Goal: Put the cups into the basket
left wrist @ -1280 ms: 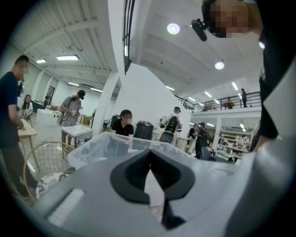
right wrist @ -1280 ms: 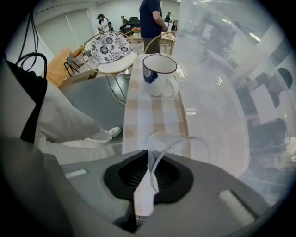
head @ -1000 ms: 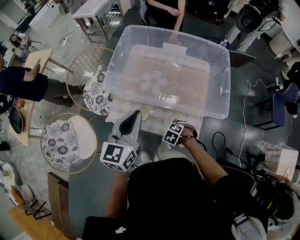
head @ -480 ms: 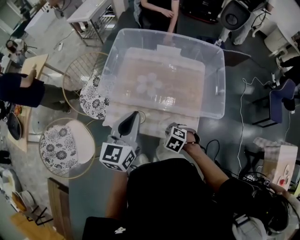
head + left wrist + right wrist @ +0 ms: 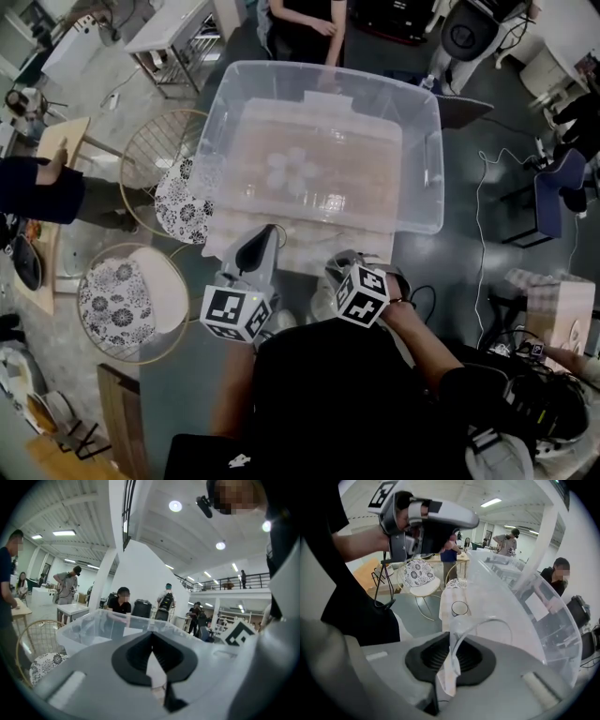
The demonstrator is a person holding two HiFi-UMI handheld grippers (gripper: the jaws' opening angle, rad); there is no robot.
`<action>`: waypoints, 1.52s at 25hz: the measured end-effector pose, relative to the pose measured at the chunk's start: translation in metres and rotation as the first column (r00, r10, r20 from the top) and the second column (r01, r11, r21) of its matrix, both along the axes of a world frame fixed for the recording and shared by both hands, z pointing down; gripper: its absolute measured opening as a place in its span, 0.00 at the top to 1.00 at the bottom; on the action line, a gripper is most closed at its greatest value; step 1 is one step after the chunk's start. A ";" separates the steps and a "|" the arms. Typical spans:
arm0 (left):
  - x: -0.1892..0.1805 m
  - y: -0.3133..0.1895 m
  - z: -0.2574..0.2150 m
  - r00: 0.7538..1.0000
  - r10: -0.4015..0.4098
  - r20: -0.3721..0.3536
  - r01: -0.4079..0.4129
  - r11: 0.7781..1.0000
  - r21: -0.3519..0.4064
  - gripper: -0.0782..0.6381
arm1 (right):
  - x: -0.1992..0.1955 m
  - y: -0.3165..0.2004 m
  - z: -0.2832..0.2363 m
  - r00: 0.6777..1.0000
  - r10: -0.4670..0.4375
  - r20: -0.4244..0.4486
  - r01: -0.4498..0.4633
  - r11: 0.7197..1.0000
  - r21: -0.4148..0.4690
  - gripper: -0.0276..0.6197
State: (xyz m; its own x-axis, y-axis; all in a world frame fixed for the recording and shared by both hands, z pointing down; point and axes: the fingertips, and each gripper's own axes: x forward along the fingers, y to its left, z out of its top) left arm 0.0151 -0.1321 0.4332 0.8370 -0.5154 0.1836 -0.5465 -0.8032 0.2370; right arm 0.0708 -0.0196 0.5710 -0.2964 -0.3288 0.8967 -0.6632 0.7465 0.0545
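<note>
The basket is a large clear plastic bin (image 5: 422,159) on a table, with several clear cups (image 5: 291,169) lying on its bottom. My right gripper (image 5: 451,656) is shut on the rim of a clear plastic cup (image 5: 485,627), which it holds beside the bin's near wall (image 5: 506,602). In the head view the right gripper (image 5: 339,265) is just short of the bin's near edge. Another cup (image 5: 459,607) stands on the table in front of the bin. My left gripper (image 5: 268,232) hovers over that near edge, jaws together and empty (image 5: 152,645).
Two round wire chairs with floral cushions (image 5: 131,295) (image 5: 183,192) stand to the left of the table. A person (image 5: 305,19) is at the bin's far side, others at the left. Cables (image 5: 469,281) and a box (image 5: 553,314) lie to the right.
My right gripper has drawn back a little from the bin toward me, with the cup still in it. The left gripper has stayed where it was.
</note>
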 end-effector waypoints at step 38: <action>0.007 -0.016 0.011 0.995 -0.095 0.034 0.095 0.995 -0.019 0.89 | 0.144 -0.172 -0.077 0.984 0.175 0.038 -0.179 0.959 0.219 0.91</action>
State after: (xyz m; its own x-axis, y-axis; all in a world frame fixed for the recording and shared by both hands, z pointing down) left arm 0.0220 -0.1482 0.4445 0.7778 -0.5881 0.2217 -0.6279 -0.7425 0.2335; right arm 0.2145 -0.1920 0.4939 -0.2306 -0.5667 0.7910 -0.7860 0.5877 0.1919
